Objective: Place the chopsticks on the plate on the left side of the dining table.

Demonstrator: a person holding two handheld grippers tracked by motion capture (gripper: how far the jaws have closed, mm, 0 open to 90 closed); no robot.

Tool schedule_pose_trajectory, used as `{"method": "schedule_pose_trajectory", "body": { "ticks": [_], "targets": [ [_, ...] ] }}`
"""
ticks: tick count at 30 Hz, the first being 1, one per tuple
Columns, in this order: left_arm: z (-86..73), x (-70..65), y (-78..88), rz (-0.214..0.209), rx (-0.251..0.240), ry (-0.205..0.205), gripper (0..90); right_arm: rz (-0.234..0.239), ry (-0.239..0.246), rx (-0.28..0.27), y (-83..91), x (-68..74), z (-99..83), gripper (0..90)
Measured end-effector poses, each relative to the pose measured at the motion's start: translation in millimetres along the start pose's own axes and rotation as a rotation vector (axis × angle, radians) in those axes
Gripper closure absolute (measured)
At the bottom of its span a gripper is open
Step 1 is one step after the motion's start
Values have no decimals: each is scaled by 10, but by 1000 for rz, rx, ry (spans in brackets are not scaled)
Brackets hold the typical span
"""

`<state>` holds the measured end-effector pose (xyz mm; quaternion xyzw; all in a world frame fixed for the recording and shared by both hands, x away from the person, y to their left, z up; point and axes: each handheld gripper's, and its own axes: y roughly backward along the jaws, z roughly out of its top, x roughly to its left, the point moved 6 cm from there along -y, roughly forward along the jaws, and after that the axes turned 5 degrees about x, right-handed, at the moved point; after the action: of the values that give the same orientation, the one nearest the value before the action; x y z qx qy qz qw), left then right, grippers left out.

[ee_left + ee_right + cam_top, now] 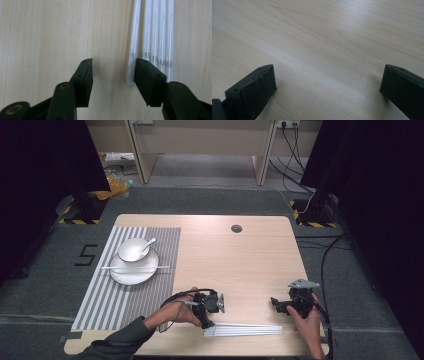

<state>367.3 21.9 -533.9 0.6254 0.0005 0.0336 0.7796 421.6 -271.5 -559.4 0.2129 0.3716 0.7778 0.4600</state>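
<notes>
5 white chopsticks (243, 330) lie side by side at the desk's near edge, roughly midway along it, their tips pointing toward the left gripper (207, 323). In the left gripper view the same chopsticks (153, 37) run away from the camera, and the outermost one has its tip between the jaws, just inside the right-hand pad; the other pad stands apart over bare wood. The claw is half-closed and released — nothing is pinched yet. The right gripper (276, 304) sits near the desk's near right corner, just beyond the far ends of the chopsticks, its jaws spread wide over plain tabletop and holding nothing.

Judging by the layout, the work is setting a place, and it looks partly done: a plate (131, 273) already sits on the striped placemat (162, 250) along the desk's left edge, with a bowl (133, 250) and spoon (148, 244) on its far side and 1 long white stick (136, 268) laid across it. What seems left is picking out a single chopstick from the bundle and carrying it over — the grasp itself is not yet made.

The desk (250, 255) is pale wood with a round cable hole (236, 228) near its far edge. Beyond it is grey carpet, a stuck-on "5" mark (87, 255) on the floor at left, black curtains on both sides, and cables (295, 150) running to a wall socket.
</notes>
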Motion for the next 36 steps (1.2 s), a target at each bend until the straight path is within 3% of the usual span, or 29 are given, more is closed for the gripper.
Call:
{"method": "schedule_pose_trajectory", "body": {
  "ticks": [5, 7, 9, 16, 25, 36],
  "targets": [
    [21, -38, -6, -6, -4, -60, 764, 0, 0, 0, 0, 0, 0, 3],
    [16, -47, -5, -6, 0, -75, 819, 0, 1, 0, 0, -1, 0, 3],
    [-4, -43, 1, -6, 5, -90, 821, 0, 0, 0, 0, 0, 0, 3],
    [-205, -15, 47, 4, 38, -89, 824, 0, 1, 0, 0, -1, 0, 3],
    [-588, 87, 122, 27, 69, -34, 825, 0, 1, 0, -1, -1, 0, 2],
    [-824, 214, 177, 38, 98, 7, 816, 0, 1, 0, 0, -1, 0, 3]
  ]
}}
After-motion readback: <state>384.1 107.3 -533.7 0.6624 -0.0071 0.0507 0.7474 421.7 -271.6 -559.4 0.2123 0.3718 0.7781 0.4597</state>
